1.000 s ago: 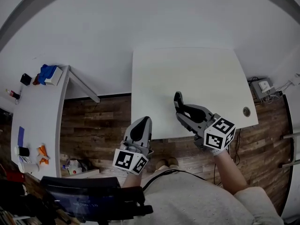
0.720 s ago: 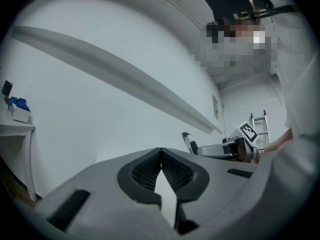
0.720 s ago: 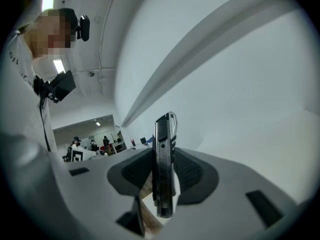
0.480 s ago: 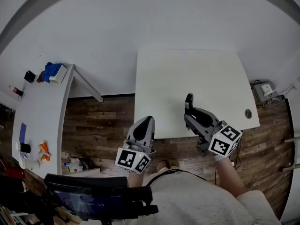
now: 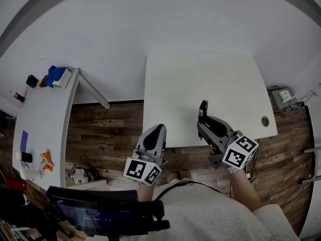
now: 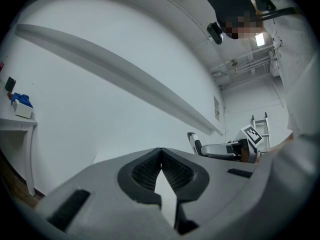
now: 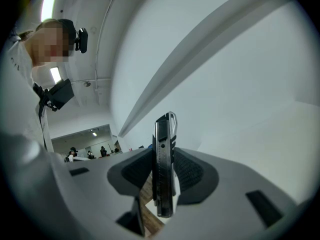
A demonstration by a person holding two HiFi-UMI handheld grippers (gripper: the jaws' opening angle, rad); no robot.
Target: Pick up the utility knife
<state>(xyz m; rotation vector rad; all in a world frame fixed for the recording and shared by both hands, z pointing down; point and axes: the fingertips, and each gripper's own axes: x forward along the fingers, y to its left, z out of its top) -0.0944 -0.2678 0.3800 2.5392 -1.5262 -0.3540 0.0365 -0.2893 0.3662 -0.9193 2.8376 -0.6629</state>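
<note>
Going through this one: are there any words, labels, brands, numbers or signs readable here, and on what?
No text can be read.
Left claw's cube and right claw's cube: square markers only, no letters.
Utility knife: no print legible.
Small wall plate: too small to read.

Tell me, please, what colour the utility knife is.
The utility knife is black with silvery trim, clearest in the right gripper view.
</note>
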